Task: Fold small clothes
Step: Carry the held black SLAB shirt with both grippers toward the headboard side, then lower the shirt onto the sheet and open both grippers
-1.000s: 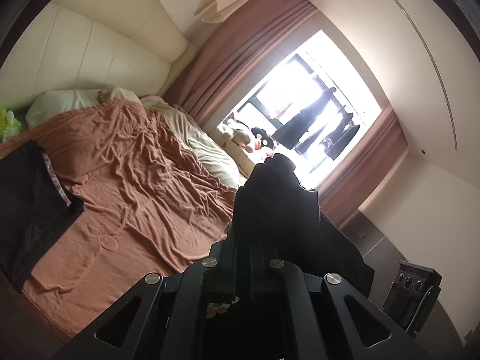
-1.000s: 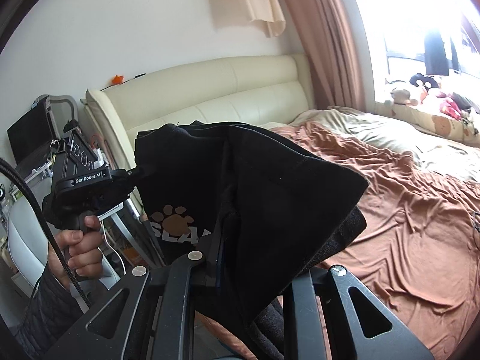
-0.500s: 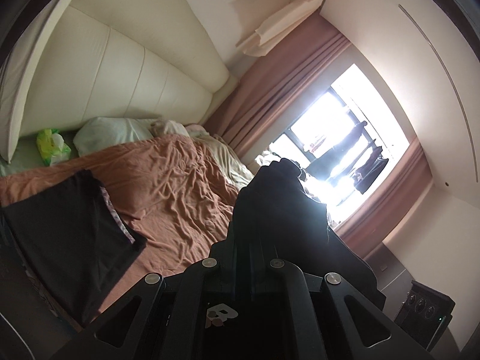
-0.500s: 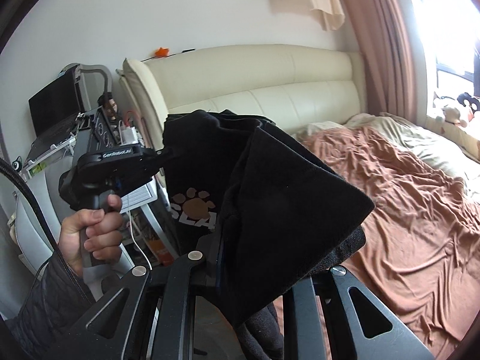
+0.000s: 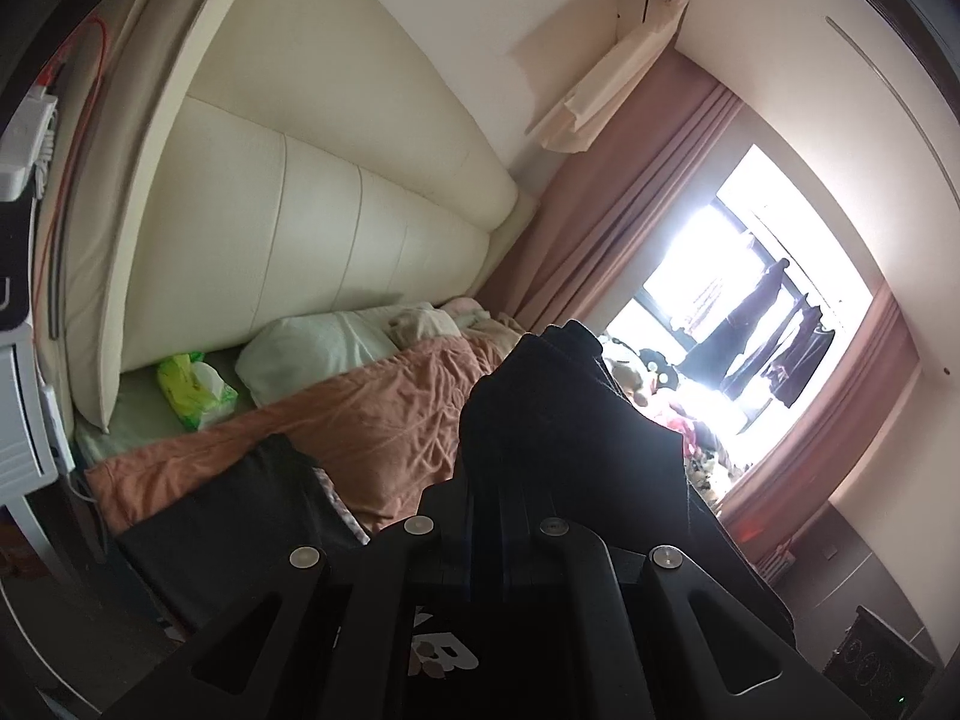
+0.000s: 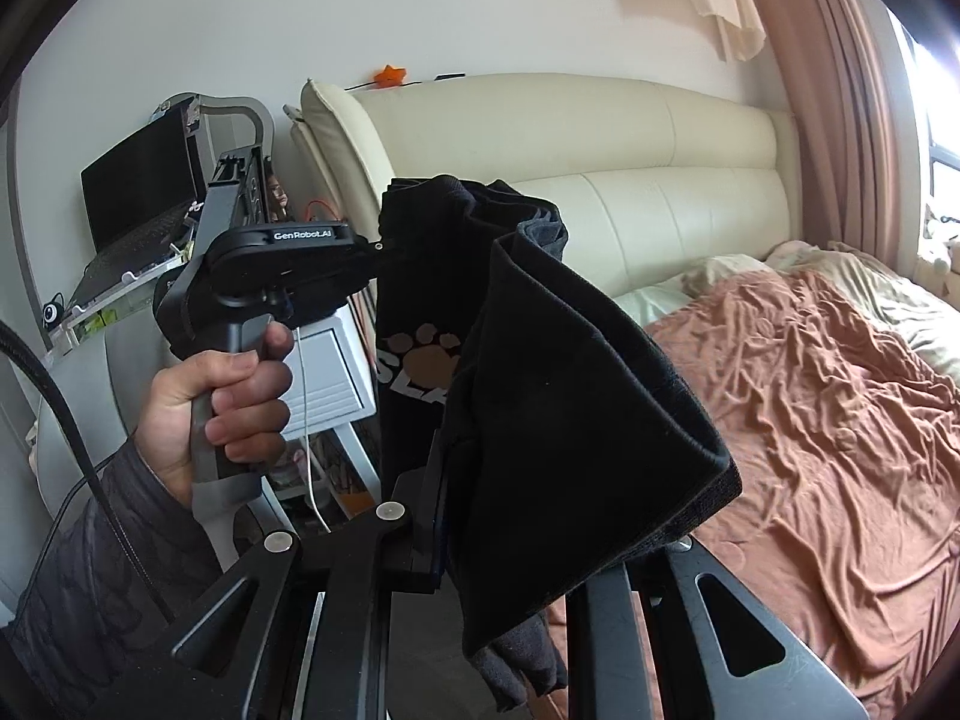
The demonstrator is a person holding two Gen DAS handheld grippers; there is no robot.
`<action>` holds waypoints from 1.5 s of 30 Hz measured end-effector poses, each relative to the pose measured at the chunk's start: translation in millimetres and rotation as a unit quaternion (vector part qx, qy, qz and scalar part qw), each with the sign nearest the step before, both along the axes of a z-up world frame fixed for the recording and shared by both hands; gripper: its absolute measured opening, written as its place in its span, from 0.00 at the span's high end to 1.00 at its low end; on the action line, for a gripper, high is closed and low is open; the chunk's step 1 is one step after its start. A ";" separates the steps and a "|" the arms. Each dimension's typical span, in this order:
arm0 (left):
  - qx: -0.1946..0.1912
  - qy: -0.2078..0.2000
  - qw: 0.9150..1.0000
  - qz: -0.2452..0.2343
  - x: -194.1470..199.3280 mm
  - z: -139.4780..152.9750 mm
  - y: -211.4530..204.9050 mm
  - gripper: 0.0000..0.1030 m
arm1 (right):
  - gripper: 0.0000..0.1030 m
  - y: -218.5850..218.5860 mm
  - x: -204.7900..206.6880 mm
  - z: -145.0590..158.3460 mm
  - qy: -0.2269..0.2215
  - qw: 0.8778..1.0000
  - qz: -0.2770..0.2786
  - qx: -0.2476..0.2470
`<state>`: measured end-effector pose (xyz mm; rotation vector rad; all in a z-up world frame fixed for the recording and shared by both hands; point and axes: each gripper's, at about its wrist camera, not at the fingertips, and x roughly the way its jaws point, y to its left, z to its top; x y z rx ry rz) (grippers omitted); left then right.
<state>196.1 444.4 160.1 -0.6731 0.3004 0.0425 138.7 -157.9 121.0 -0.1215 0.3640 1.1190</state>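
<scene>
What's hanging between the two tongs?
In the right wrist view, a black garment with a paw print stretches from the left tongs to the right tongs, both shut on it.

The left gripper (image 6: 384, 246), gripped by a hand (image 6: 216, 402), and the right gripper (image 6: 480, 480) both have jaws clamped tight.

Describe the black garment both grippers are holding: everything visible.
The black garment looks like soft knit cloth with a thicker ribbed hem at its lower right edge. A tan paw print over white letters shows on the inner panel. It hangs in the air, bunched, off the bed. The left gripper pinches its upper left corner; the right gripper clamps a fold nearer the camera. The cloth drapes over the right fingers.
</scene>
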 end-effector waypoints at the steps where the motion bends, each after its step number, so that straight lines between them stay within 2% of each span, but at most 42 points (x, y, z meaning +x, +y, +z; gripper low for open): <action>1: 0.004 0.002 1.000 0.004 0.0 1.0 4.8 0.95 | 0.88 6.1 0.9 -1.8 0.003 1.000 0.002 0.001; 5: 0.019 0.011 1.000 0.019 5.2 0.0 23.5 0.95 | 0.88 31.5 6.6 -10.1 0.012 1.000 0.015 0.003; 10: 0.028 0.031 0.999 0.031 21.5 -14.5 41.5 0.95 | 0.88 52.9 27.6 -22.7 0.027 0.999 0.023 0.004; 14: 0.026 0.045 0.998 0.043 41.5 -35.1 60.4 0.95 | 0.88 66.4 54.1 -38.9 0.037 0.999 0.024 -0.002; 22: 0.008 0.079 0.995 0.055 107.5 -90.5 85.9 0.95 | 0.88 91.6 121.1 -69.6 0.060 0.998 0.018 -0.018; 28: 0.021 0.116 0.992 0.052 164.9 -115.3 87.3 0.95 | 0.88 116.2 159.4 -78.4 0.076 0.997 0.017 -0.023; 32: 0.017 0.146 0.988 0.055 199.6 -140.2 82.1 0.95 | 0.88 121.7 183.5 -91.5 0.093 0.995 0.011 -0.032; 45: 0.048 0.223 0.972 0.054 284.0 -212.0 70.1 0.95 | 0.87 128.8 274.5 -158.8 0.135 0.990 -0.023 -0.042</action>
